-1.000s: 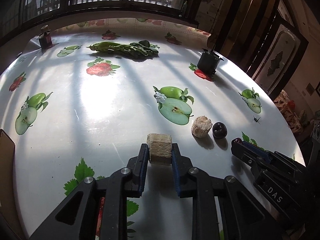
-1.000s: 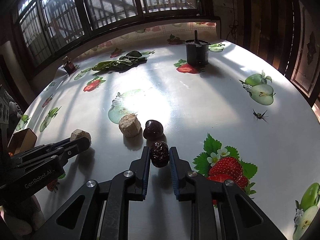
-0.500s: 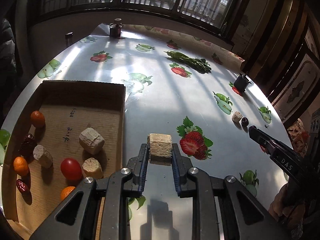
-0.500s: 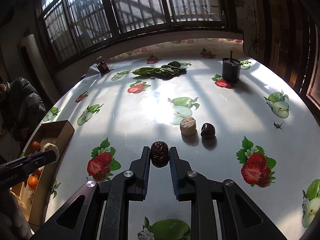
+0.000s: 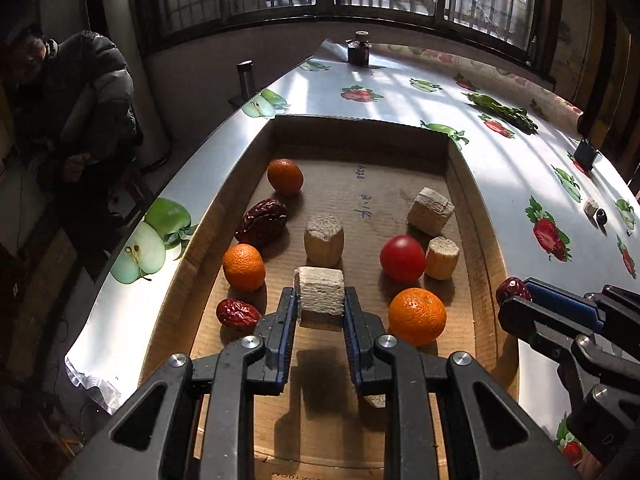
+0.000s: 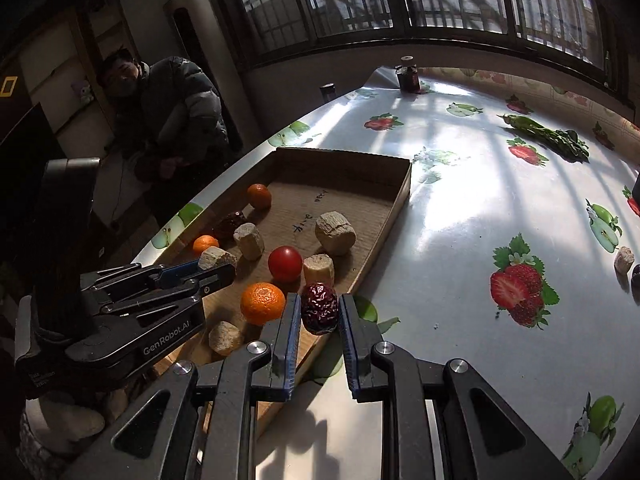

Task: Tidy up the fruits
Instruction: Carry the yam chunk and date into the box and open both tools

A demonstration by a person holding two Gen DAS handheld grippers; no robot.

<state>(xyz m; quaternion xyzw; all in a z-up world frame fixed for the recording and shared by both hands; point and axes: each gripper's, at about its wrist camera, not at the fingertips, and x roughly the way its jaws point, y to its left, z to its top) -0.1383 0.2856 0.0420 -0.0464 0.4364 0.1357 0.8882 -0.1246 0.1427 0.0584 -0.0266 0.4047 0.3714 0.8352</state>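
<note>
My left gripper [image 5: 320, 312] is shut on a beige ribbed chunk [image 5: 319, 295] and holds it above the near part of a shallow cardboard box [image 5: 480, 216]. The box holds several oranges [image 5: 417, 315], a red tomato [image 5: 402, 258], red dates [image 5: 262, 222] and beige chunks [image 5: 324, 236]. My right gripper [image 6: 319, 316] is shut on a wrinkled red date [image 6: 319, 307] just above the box's right rim [image 6: 384, 240]; it shows in the left wrist view [image 5: 516, 294] too. A beige chunk [image 6: 623, 260] and a dark fruit [image 6: 636, 274] lie far right on the table.
The table has a glossy fruit-print cloth [image 6: 460, 208]. Green vegetables [image 6: 548, 138] lie at the back. A small jar [image 6: 408, 78] stands at the far edge, a dark cup [image 5: 585, 153] at the right. A person in a dark jacket [image 6: 176, 104] sits beyond the table's left edge.
Both grippers have swung left from the fruit pile to the cardboard box, each carrying its item. The left one is now over the box, the right one at its right rim.
</note>
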